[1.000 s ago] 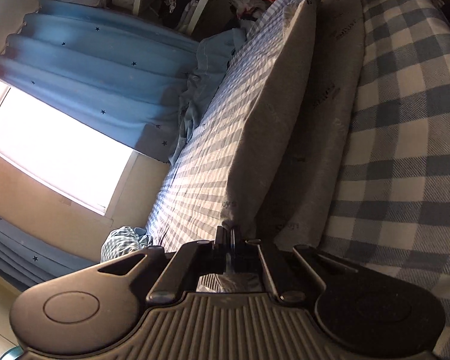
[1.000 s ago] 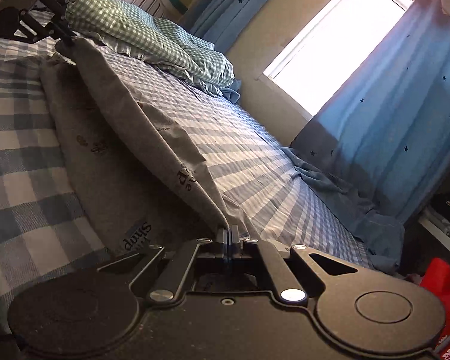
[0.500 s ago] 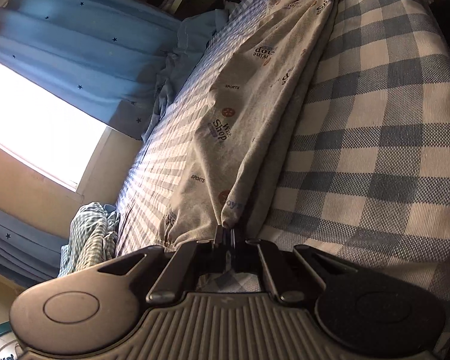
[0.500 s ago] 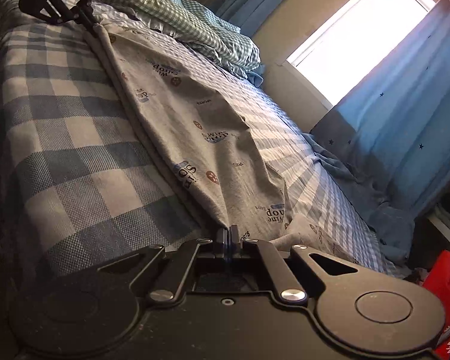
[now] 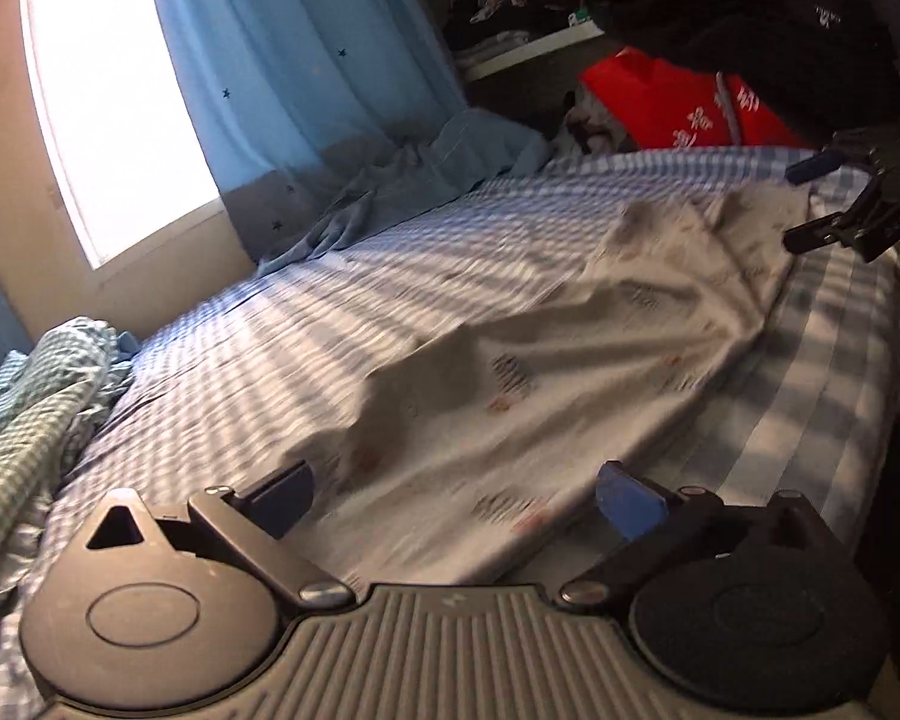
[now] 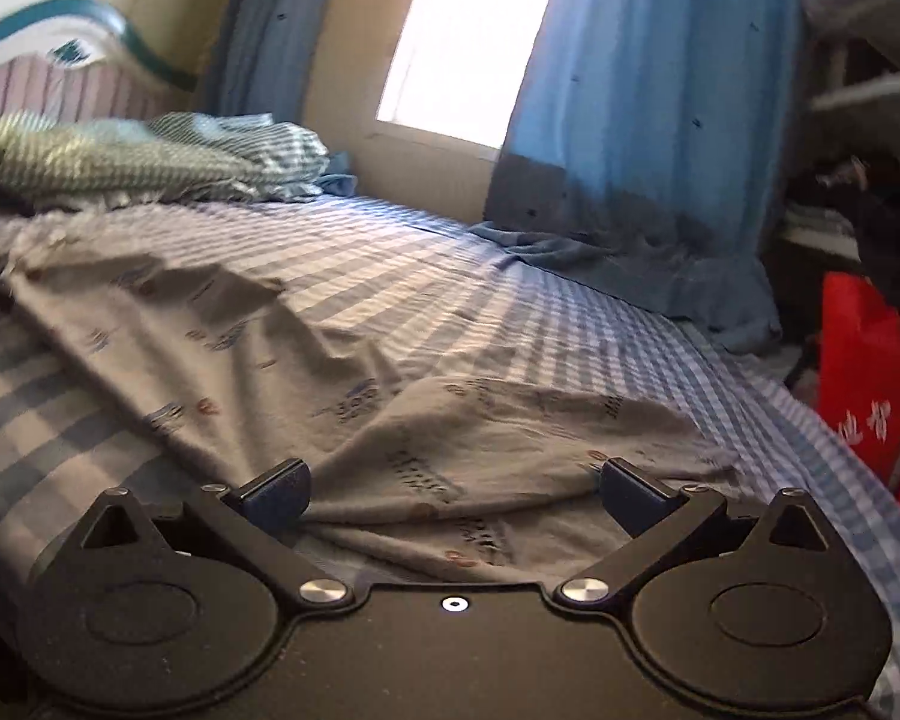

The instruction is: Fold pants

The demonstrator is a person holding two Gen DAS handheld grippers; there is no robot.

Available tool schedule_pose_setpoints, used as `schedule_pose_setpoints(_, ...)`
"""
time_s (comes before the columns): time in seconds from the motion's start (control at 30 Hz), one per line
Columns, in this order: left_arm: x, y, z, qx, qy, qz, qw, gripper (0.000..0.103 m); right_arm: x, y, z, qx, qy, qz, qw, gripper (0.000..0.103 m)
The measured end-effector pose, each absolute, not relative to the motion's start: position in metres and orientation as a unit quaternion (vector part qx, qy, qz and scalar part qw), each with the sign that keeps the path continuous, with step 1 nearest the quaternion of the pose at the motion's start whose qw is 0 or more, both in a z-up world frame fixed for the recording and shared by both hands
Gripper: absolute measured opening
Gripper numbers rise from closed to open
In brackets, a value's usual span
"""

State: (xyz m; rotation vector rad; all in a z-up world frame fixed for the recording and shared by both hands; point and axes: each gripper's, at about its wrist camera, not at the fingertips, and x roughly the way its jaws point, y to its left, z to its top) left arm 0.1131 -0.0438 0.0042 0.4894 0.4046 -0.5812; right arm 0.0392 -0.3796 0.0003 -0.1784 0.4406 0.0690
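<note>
The left gripper [image 5: 453, 495] is built on a grey ribbed plastic body, flanked by two round black discs with a shallow circle pressed into each. Black linkage bars are fixed by silver pivot screws, and a triangular cut-out is seen in the outer arm. Its fingers [image 5: 630, 501] are faced in blue. The right gripper [image 6: 453, 495] is made in smooth black, with two bright silver screws, a small white-ringed hole at the centre, and dark blue fingers [image 6: 636, 495]. A black sleeve [image 5: 798, 42] is visible in the left wrist view.
</note>
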Motion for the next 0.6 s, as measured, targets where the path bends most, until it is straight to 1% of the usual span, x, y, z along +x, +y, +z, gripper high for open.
schedule_pose_setpoints(0.1, 0.113, -0.109, 0.0, 0.228, 0.183, -0.316, 0.903, 0.103, 0.061, -0.423, 0.006, -0.037, 0.231, 0.028, 0.972, 0.102)
schedule_pose_setpoints(0.27, 0.11, -0.201, -0.015, 0.25, 0.171, -0.357, 0.884, 0.103, 0.107, -0.492, 0.009, 0.008, 0.25, 0.013, 0.968, 0.102)
schedule_pose_setpoints(0.4, 0.111, -0.253, -0.025, 0.284, 0.158, -0.349, 0.879, 0.103, 0.145, -0.538, 0.005, 0.058, 0.263, 0.005, 0.963, 0.102)
schedule_pose_setpoints(0.6, 0.121, -0.308, -0.034, 0.311, 0.169, -0.303, 0.885, 0.101, 0.195, -0.592, -0.015, 0.136, 0.308, -0.038, 0.941, 0.102)
